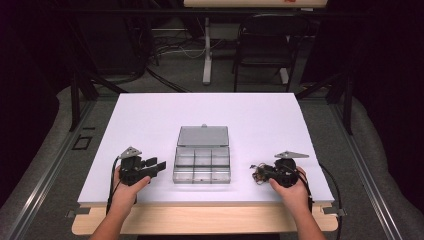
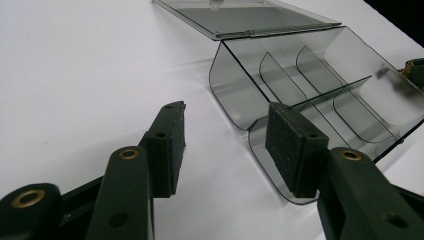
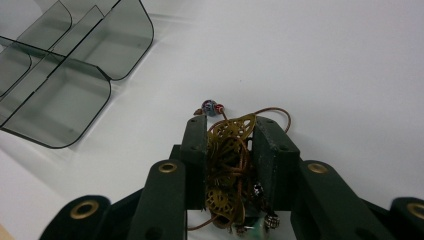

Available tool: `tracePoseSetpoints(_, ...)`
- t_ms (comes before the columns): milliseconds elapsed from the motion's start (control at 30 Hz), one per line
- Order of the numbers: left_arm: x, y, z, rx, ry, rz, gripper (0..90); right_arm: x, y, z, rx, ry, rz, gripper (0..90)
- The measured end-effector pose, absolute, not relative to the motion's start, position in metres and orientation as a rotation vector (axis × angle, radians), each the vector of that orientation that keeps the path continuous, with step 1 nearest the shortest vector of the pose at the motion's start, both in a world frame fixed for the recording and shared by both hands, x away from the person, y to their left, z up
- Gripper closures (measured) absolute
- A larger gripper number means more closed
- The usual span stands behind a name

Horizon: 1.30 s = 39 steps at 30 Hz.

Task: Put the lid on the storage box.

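On the white table (image 1: 150, 115) in the high view, a clear smoky plastic compartment box (image 1: 202, 164) sits lid-open between both hands. Left gripper view: left gripper (image 2: 225, 145) spread wide, empty, just beside the box's corner. Right gripper view: right gripper (image 3: 231, 150) clamped on a tangled brass filigree bead necklace (image 3: 227, 155) near the box
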<state>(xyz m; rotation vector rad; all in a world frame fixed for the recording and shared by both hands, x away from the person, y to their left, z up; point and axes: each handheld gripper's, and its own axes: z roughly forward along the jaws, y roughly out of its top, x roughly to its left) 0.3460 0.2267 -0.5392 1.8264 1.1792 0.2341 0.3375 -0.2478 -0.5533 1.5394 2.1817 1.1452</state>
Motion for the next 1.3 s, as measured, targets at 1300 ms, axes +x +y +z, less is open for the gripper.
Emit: tracePoseSetpoints(1300, 0.346, 0.233, -0.538, 1.789, 1.204, 0.230, 49.8, 0.327, -0.241, -0.531, 1.447, 2.168, 1.218, 85.6)
